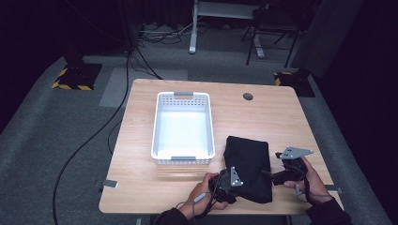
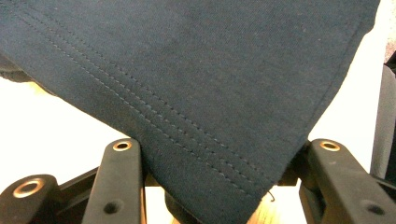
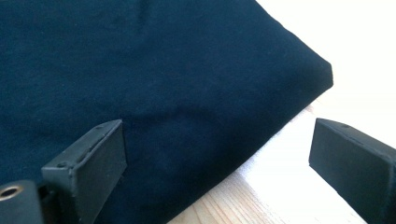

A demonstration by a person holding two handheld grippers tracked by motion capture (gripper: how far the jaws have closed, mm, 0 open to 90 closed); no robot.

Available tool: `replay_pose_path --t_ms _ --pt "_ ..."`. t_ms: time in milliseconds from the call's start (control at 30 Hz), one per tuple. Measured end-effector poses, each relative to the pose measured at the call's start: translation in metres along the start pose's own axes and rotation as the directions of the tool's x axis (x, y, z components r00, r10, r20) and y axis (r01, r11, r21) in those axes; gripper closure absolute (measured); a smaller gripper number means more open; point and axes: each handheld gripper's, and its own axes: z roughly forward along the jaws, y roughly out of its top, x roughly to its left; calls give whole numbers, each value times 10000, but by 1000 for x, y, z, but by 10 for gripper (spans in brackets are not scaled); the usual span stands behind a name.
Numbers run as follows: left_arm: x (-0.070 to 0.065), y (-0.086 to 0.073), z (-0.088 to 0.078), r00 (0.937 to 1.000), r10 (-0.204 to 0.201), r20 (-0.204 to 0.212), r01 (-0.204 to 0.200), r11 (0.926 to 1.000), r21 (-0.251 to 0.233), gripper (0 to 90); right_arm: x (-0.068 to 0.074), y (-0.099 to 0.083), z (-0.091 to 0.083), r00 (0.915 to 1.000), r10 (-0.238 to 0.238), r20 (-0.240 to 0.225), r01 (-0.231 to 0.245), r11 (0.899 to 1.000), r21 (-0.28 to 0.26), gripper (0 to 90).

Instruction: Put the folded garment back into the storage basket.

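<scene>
A folded black garment (image 1: 248,164) lies on the wooden table (image 1: 281,112) near its front edge. My left gripper (image 1: 231,182) is at the garment's near left corner. In the left gripper view that stitched corner (image 2: 196,102) fills the gap between the two jaws and hides their tips, so my left gripper (image 2: 224,154) is shut on it. My right gripper (image 1: 278,176) is at the garment's right side. In the right gripper view it (image 3: 219,144) stands open, one jaw over the cloth (image 3: 140,70) and the other over bare wood.
A white slotted basket (image 1: 157,122) stands on the table just beyond and left of the garment, with nothing in it. A round cable hole (image 1: 248,96) sits near the far edge. Grey carpet, cables and stands surround the table.
</scene>
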Motion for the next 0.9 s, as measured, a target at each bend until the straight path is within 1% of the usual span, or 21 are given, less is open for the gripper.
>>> replay_pose_path --t_ms 467,767,900 --pt "0 0 0 10000 19 9 -19 10000 -7 507 2 5 9 9999 71 -108 -70 9999 110 46" --pt "-1 0 0 10000 53 14 -53 10000 -9 507 3 7 20 9997 154 -186 -147 9992 373 33" --pt "-1 0 0 10000 46 16 -46 10000 -18 507 1 6 25 9988 350 -349 -332 9983 488 18"
